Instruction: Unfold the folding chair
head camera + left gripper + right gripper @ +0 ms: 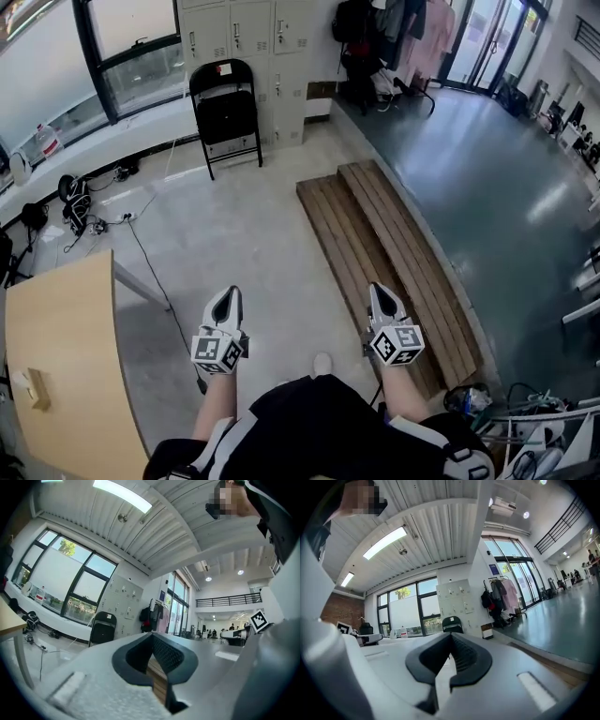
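Chair: a black folding chair (226, 112) stands upright at the far side of the room, close in front of a bank of pale lockers (251, 33). Its seat appears to lie flat against the backrest, though at this distance that is hard to confirm.
Chair's position: well apart from both grippers, across a stretch of pale concrete floor (234, 234). It is small in the left gripper view and in the right gripper view.
Left gripper: the left gripper (228, 298) is held out level over the floor. Its jaws are pressed together with nothing between them.
Right gripper: the right gripper (380, 295) is level beside it, near the edge of the wooden steps (394, 253). Its jaws are likewise closed and empty.
Person: two forearms reach forward from a dark garment with white trim, and the toe of a light shoe (322, 364) shows between them.
To the left: a light wooden table (66, 356) sits in the near corner. A black cable (150, 267) runs across the floor toward the tall windows (141, 56).
To the right: the steps rise to a dark, glossy floor (497, 178). Coats (403, 33) hang on a rack beside glass doors at the far end.
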Tool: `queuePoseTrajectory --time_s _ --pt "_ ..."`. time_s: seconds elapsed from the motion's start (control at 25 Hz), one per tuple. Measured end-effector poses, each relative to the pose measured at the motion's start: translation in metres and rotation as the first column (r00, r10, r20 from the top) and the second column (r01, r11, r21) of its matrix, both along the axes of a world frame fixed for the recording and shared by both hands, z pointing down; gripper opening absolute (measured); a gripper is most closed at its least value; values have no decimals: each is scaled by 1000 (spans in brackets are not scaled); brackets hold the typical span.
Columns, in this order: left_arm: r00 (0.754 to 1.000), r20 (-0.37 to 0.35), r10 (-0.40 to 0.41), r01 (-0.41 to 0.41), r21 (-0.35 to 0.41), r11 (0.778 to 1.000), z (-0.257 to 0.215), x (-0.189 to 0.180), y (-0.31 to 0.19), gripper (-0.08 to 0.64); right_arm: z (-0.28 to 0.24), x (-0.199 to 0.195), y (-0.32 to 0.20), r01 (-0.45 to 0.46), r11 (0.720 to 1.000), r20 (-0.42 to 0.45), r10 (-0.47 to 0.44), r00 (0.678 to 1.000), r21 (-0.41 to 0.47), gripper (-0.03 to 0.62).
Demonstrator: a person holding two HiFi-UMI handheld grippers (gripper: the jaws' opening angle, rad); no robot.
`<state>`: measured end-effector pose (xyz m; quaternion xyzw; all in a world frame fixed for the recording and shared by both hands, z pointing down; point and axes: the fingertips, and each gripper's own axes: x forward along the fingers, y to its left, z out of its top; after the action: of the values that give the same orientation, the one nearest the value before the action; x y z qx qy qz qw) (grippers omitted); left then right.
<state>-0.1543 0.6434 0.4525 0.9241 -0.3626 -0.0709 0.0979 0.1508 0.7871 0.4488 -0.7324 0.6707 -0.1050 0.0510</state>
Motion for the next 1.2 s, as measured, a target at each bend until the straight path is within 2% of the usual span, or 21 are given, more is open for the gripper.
queuePoseTrajectory --time_s 0.12,0.28,0.4,0.6,0.8,0.96,1.2 --pt "998 21 -53 53 11 999 -1 2 -12 -1 -2 13 -27 35 999 -4 -35 999 8 3" --pt "991 12 -137 136 36 990 -10 13 -31 -2 -8 43 -65 81 997 -24 -81 996 20 3" --pt "985 14 -171 170 63 983 -23 26 -43 -2 -12 61 -93 118 992 -11 -118 993 38 3" --pt "972 4 -234 233 84 969 -30 35 -51 -2 -12 65 -128 201 978 -3 -201 980 61 3" --pt "951 11 -310 309 67 949 -23 34 -52 -2 -8 65 -146 273 959 14 -275 961 69 4" --pt "942 19 -335 334 63 941 -24 40 -49 -2 -7 71 -156 298 952 36 -301 953 70 3" --pt "942 45 -332 328 79 942 -25 40 -55 -2 2 68 -175 316 947 63 -320 945 64 4"
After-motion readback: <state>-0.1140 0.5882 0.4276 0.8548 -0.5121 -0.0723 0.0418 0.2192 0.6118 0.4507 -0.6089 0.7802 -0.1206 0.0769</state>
